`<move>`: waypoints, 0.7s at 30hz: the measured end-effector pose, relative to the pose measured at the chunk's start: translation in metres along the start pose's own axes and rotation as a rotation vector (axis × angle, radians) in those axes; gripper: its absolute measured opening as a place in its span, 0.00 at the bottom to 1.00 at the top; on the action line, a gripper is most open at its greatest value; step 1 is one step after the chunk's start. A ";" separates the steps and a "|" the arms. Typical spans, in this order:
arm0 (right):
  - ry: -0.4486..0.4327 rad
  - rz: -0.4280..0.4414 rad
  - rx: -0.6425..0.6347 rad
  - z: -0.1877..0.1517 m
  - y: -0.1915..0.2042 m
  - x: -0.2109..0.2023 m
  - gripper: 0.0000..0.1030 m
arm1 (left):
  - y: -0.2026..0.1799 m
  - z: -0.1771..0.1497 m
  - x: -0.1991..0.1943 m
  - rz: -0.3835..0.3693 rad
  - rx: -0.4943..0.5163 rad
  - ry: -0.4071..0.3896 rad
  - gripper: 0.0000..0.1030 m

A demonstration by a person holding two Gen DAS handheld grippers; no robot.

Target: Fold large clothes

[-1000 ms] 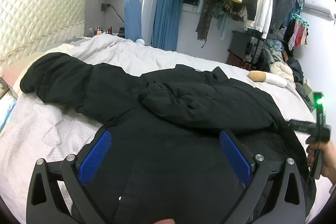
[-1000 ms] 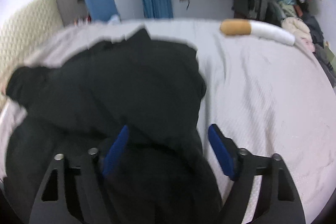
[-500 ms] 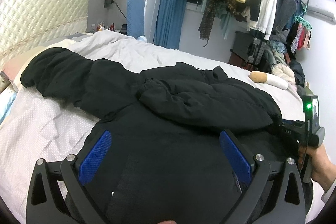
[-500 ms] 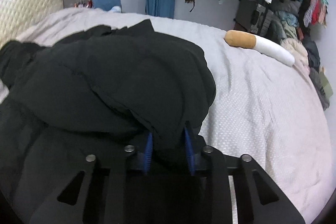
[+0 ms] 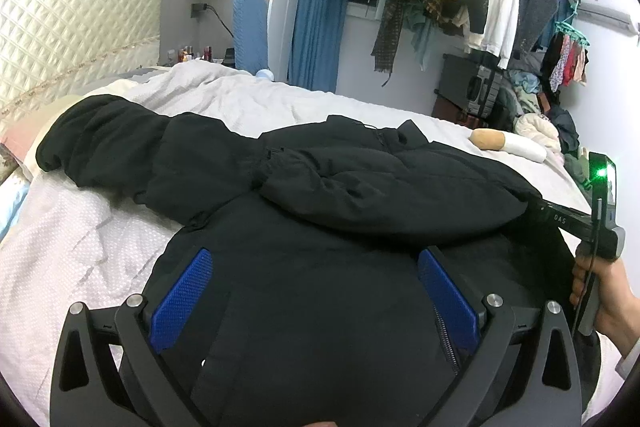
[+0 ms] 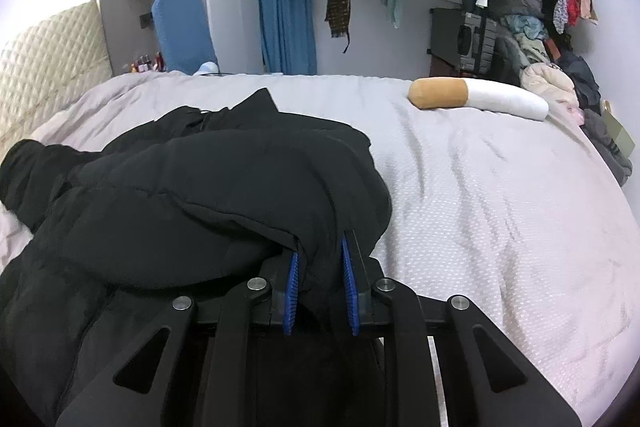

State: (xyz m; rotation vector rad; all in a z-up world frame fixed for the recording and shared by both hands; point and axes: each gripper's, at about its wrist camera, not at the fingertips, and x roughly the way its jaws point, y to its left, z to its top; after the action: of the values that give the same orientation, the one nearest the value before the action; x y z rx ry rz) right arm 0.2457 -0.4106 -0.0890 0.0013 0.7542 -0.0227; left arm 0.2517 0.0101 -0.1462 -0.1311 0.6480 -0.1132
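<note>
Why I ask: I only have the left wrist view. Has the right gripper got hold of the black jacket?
Observer: Yes, the right gripper's jaws are closing on a bunched fold at the black jacket's right edge.
Operator: Does the fabric reach both pads?
Observer: Yes, it fills the gap between the blue pads.
Operator: Is the pillow touching the jacket?
Observer: No, the cigarette-shaped pillow lies apart, with grey bedspread between.
</note>
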 end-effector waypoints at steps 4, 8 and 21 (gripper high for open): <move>0.004 -0.019 0.018 -0.003 -0.010 0.006 0.15 | -0.001 0.000 -0.003 0.000 0.002 -0.022 1.00; 0.056 -0.032 0.050 -0.011 -0.024 0.020 0.16 | -0.003 0.000 -0.007 -0.002 -0.004 -0.027 1.00; 0.072 0.034 0.115 -0.010 -0.028 -0.010 0.58 | -0.008 0.009 -0.042 -0.021 0.004 -0.104 1.00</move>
State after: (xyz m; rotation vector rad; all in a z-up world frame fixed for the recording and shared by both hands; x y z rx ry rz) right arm 0.2307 -0.4381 -0.0890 0.1253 0.8240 -0.0338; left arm 0.2233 0.0088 -0.1133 -0.1390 0.5429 -0.1267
